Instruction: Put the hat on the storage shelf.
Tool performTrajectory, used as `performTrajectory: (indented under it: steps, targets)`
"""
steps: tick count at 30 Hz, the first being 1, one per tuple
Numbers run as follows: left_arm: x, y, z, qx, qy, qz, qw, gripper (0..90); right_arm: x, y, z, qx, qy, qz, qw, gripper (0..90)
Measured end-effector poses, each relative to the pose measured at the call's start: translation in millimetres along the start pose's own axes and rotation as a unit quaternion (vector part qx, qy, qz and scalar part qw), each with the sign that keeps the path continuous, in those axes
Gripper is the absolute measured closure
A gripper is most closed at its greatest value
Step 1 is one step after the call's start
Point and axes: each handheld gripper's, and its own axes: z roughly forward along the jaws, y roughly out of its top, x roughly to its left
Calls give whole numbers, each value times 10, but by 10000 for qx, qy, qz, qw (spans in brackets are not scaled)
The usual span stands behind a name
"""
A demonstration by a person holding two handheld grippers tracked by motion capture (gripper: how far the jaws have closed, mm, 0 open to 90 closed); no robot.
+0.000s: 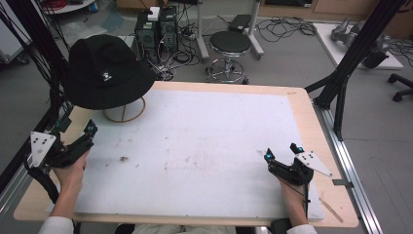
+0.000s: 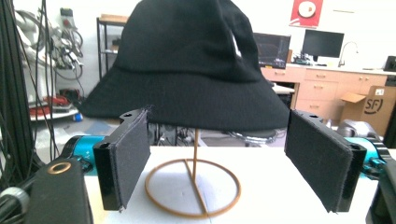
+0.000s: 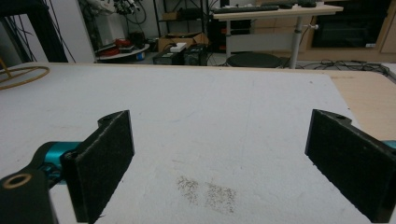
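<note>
Left tongs (image 1: 90, 127) gape apart, the black hat (image 1: 104, 73) on its stand (image 1: 124, 111) at one o'clock; right tongs (image 1: 281, 152) gape too.

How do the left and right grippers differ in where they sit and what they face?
The left gripper sits at the table's left edge, close to the black hat on its wire stand; the right gripper sits near the right edge, far from both. The left gripper's jaws frame the hat and stand; the right gripper's jaws frame bare white mat. Both are open and hold nothing.
</note>
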Motion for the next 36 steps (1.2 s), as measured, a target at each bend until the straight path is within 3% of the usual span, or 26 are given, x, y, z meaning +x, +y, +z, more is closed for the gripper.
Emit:
performTrajectory:
  steps: [14, 24, 36]
  targets:
    - [43, -347, -164, 345, 73, -148, 9993, 233, -16, -9, 8, 24, -4, 57, 10000, 71]
    - [45, -439, -259, 502, 103, -188, 9985, 232, -18, -4, -2, -2, -27, 37, 10000, 71]
    - [49, -438, -292, 481, 137, -267, 9984, 232, -14, -7, 10, 18, -6, -4, 10000, 72]
